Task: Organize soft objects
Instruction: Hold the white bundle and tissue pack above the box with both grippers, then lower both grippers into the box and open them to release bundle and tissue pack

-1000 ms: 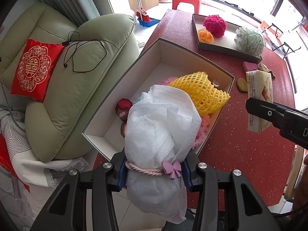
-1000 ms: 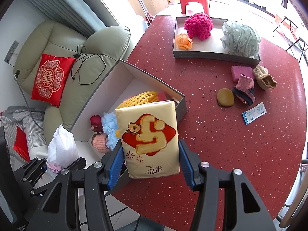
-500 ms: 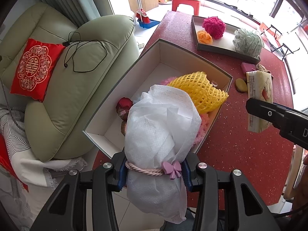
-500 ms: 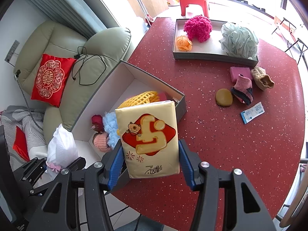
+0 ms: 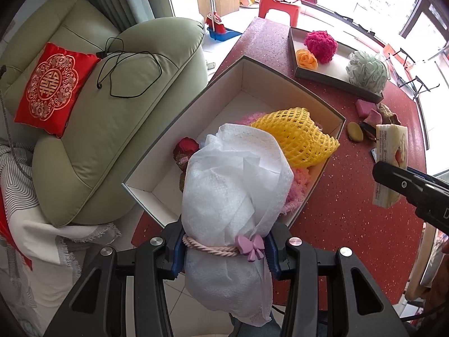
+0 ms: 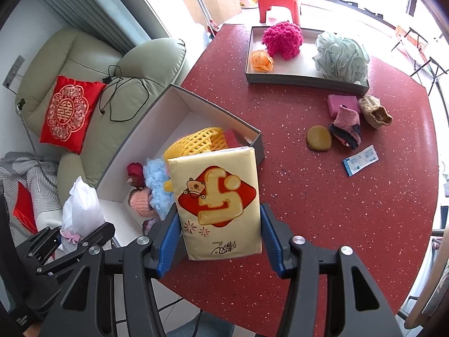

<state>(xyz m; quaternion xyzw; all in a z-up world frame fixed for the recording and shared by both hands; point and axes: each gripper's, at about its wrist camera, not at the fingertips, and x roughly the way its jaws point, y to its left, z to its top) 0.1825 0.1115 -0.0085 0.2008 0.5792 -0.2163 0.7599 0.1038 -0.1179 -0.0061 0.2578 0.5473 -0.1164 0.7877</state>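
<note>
Left tongs (image 5: 224,252) clench a white tied pouch (image 5: 235,185) above the open box (image 5: 280,75) at the counter's (image 6: 322,196) left edge; right tongs (image 6: 219,241) clench a yellow tissue pack (image 6: 216,202)

A home's sunlit living area: a green leather armchair (image 5: 112,118) with a red embroidered cushion (image 5: 53,87), a broom and dustpan (image 5: 217,25), tiled floor (image 5: 179,303).

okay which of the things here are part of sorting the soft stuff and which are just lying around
Part of the job:
- white pouch in left gripper
- tissue pack in right gripper
- open box
- tray
- pink sponge, socks

Lying about:
- red cushion
- black cable
- blue sachet
</note>
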